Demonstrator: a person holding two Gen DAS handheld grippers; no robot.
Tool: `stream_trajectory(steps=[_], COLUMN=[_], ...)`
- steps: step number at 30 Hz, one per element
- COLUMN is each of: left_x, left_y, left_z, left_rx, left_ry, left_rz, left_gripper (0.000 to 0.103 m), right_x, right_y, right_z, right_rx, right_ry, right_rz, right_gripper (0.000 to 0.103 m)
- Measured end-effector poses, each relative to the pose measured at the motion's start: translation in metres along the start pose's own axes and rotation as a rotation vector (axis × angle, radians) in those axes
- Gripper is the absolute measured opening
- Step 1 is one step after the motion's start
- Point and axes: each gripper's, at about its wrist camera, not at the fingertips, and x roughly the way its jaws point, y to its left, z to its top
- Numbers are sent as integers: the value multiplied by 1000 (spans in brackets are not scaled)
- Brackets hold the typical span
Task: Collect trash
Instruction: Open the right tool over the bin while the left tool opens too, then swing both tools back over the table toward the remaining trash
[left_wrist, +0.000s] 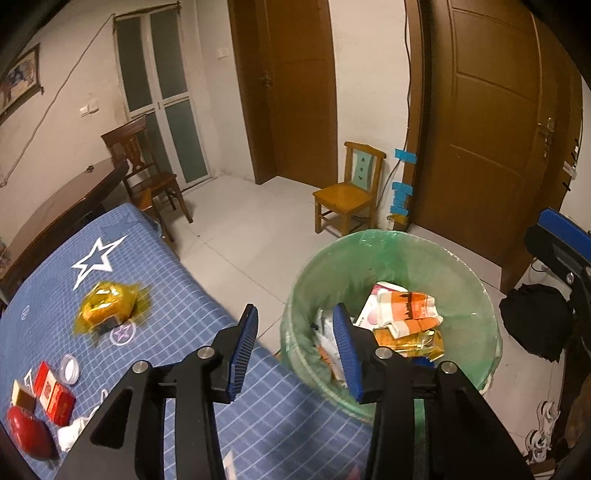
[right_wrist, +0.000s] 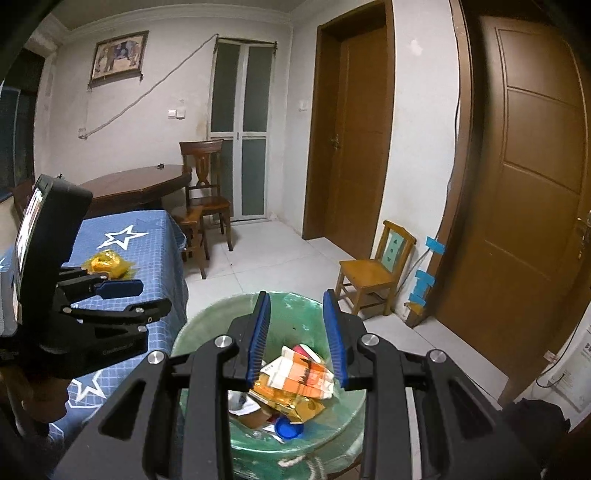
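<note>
A green-lined trash bin (left_wrist: 476, 295) stands on the floor beside the table; it holds an orange-and-white carton (left_wrist: 410, 308), yellow wrappers and a blue cap (right_wrist: 290, 430). My left gripper (left_wrist: 295, 328) is open and empty, over the gap between the table edge and the bin. My right gripper (right_wrist: 297, 334) is open and empty above the bin (right_wrist: 207, 332). On the blue checked tablecloth (left_wrist: 177, 280) lie a yellow crumpled wrapper (left_wrist: 109, 304), a red box (left_wrist: 53, 393), a clear lid (left_wrist: 69, 366), a red round object (left_wrist: 29, 435) and white crumpled paper (left_wrist: 72, 434).
A small yellow chair (left_wrist: 347, 195) stands by the wall behind the bin. A dark wooden chair (left_wrist: 147, 173) and round table (right_wrist: 136, 184) stand at the back left. A black bag (left_wrist: 535, 321) lies on the floor at right. My left gripper's body shows in the right wrist view (right_wrist: 74, 295).
</note>
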Motion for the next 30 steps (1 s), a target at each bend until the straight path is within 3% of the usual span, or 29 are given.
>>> stream_trajectory(steps=[9,15,18,21,24,30], left_x=[-46,-92,-119,-147,-181,-232], left_y=[50,99,132,164,199,259], left_z=[-39,-77,-100,-121,-145,-194], left_rx=[-73,-154,-220,-293,-380,-565], left_ry=[-13,-34,-37,-47,-64,-77], left_rz=[80,142,173,224,291,406], left_gripper=[51,57,57,58,59,60], right_x=[1,7,13,27,46,89], right_y=[41,92,123,174,227,320], right_z=[6,12,19,27,27,28], right_rx=[-51,-133,-187,-281,-379,-498], right_ry=[-18,-9,13,56,120,225], right_rz=[100,239,363,525,661,772], right_gripper=[28,28,28,28,38,40])
